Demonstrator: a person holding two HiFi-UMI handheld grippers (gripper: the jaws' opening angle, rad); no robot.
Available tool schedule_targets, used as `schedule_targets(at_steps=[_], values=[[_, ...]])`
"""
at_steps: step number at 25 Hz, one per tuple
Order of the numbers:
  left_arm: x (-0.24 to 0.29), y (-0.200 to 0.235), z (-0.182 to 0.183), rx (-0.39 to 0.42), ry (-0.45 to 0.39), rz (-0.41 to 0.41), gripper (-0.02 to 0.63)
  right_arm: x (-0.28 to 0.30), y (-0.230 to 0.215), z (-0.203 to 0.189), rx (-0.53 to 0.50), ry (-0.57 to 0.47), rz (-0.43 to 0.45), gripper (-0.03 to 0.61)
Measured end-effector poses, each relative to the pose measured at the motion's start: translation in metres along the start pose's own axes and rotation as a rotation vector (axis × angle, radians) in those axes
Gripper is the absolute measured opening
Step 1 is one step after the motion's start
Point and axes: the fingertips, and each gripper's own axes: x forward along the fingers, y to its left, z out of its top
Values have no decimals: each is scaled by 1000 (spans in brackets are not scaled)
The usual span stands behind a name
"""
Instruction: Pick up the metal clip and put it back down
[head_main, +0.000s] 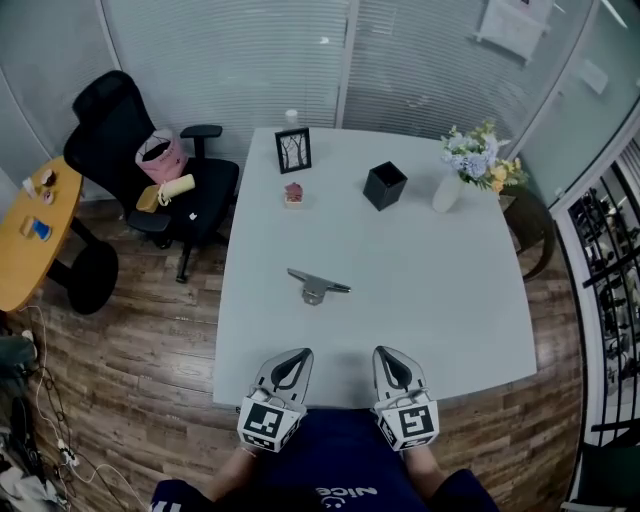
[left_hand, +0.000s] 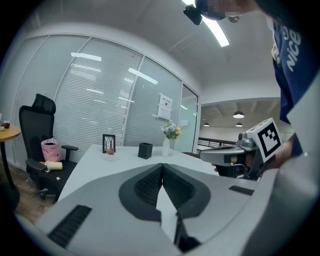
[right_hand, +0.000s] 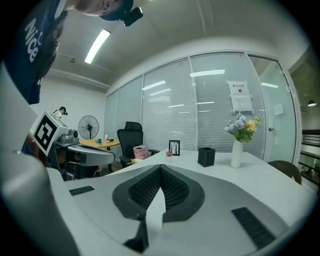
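The left gripper (head_main: 287, 368), a grey two-jaw tool with a marker cube at its back, is clenched on nothing: its own view shows the ribbed black pads pressed together with no gap between them. The right gripper (head_main: 396, 366) is clenched and empty in the same way. Both hover side by side at the near edge of the pale grey square table (head_main: 440, 300), pointing toward the silver metal clip (head_main: 317, 285), which lies flat on the tabletop ahead of them, a little nearer the left gripper's line, with bare table between. Beyond the clip stand a small pink potted ornament (head_main: 293, 193), a black-framed picture (head_main: 293, 150) and a black cube-shaped holder (head_main: 384, 185). A white vase of pale flowers (head_main: 470, 165) stands further off to the clip's right, and a black office chair (head_main: 125, 150) is well off to its left. The clip looks stiff, hard and fairly light, and its smooth metal is likely to slip under a weak pinch. It sits low, so the jaws would have to open and come down close to the table, probably closing across the rounded tab that juts from its long bar.
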Motion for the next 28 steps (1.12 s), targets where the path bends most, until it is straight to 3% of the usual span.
schedule_targets(at_steps=[28], values=[[-13,19,-11,-1,32,17,3,18,28,-10,-67,66,50,8]])
